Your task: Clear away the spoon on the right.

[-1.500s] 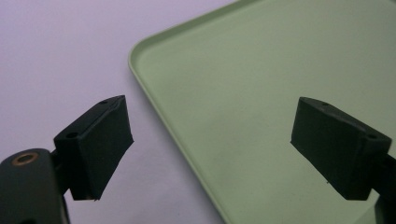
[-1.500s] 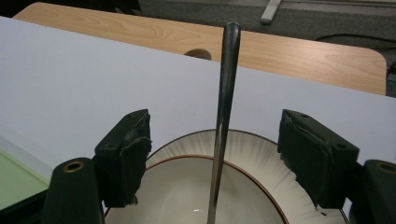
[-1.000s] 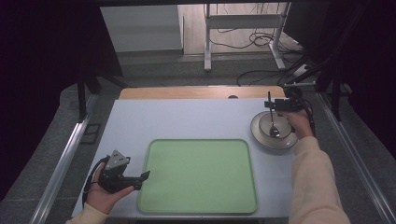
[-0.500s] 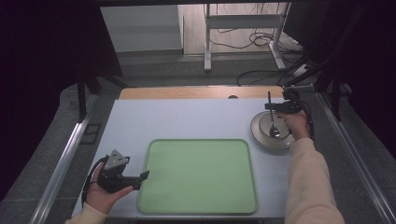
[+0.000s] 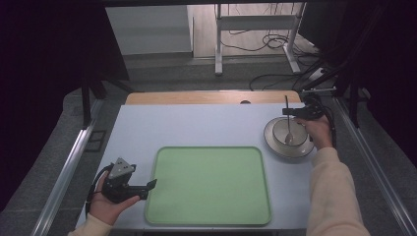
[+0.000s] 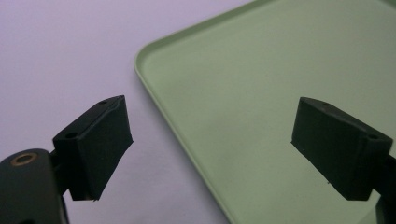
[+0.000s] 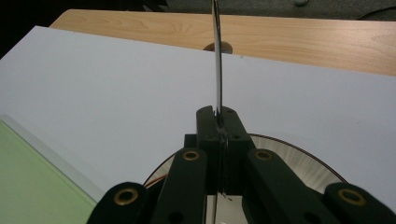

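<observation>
Spoon point(image 5: 287, 123) handle now clamped in our right gripper point(image 7: 218, 122), jaws just closed on it, bowl end in the bowl point(image 5: 276, 142); left gripper point(image 6: 212, 140) idles agape beside the green tray point(image 5: 211, 184); next, we judge, a straight lift clear of the rim.

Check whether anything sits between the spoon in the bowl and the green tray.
Nothing visible does. The right gripper jaws have just closed on the spoon over the bowl; bare table leads to the tray.

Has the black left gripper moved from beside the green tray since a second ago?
No. The left gripper remains open beside the green tray, at its left edge.
</observation>
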Tool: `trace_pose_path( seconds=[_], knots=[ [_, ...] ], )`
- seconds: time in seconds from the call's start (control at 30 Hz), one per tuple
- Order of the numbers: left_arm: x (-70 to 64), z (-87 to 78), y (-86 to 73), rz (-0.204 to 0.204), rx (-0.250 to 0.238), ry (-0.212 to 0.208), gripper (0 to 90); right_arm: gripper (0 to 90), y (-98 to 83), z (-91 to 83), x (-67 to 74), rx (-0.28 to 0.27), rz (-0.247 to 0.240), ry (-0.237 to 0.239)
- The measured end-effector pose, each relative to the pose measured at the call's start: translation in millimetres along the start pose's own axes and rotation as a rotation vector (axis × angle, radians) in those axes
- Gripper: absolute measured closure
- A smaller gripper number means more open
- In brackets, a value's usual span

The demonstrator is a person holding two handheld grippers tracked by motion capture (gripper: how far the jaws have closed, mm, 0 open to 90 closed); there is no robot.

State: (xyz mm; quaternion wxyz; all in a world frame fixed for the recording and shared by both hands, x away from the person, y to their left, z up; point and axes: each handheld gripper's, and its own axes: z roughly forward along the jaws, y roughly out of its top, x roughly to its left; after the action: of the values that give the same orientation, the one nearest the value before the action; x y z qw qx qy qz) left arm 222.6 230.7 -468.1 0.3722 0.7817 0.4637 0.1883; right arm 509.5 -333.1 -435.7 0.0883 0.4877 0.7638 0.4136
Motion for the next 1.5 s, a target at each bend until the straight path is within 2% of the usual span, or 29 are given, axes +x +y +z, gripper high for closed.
trace_pose_path(
  seconds=[0.33, 0.67, 0.8, 1.07, 1.3, 1.5],
  knots=[
    [1.9, -1.9, -0.3, -0.001, -0.004, -0.002, 11.9, 88.4, 6.4, -22.0, 7.9, -0.052, -0.019, 0.013],
    [0.9, -1.7, 0.4, 0.002, -0.004, -0.004, 11.9, 88.5, 13.7, -45.3, 21.5, -0.103, -0.031, 0.021],
    [0.6, -2.3, 0.6, 0.001, -0.007, -0.003, 11.9, 88.4, 16.2, -56.3, 30.1, -0.125, -0.036, 0.038],
    [0.4, -2.0, 0.5, 0.001, -0.005, -0.002, 11.9, 88.4, 16.8, -66.4, 41.7, -0.118, -0.043, 0.023],
    [0.2, -2.7, 0.7, -0.004, -0.011, 0.006, 11.9, 88.4, 15.4, -72.0, 49.4, -0.124, -0.044, 0.042],
    [0.3, -2.8, 0.4, -0.001, -0.007, 0.006, 11.9, 88.3, 12.8, -79.0, 64.3, -0.131, -0.064, 0.058]
  ],
)
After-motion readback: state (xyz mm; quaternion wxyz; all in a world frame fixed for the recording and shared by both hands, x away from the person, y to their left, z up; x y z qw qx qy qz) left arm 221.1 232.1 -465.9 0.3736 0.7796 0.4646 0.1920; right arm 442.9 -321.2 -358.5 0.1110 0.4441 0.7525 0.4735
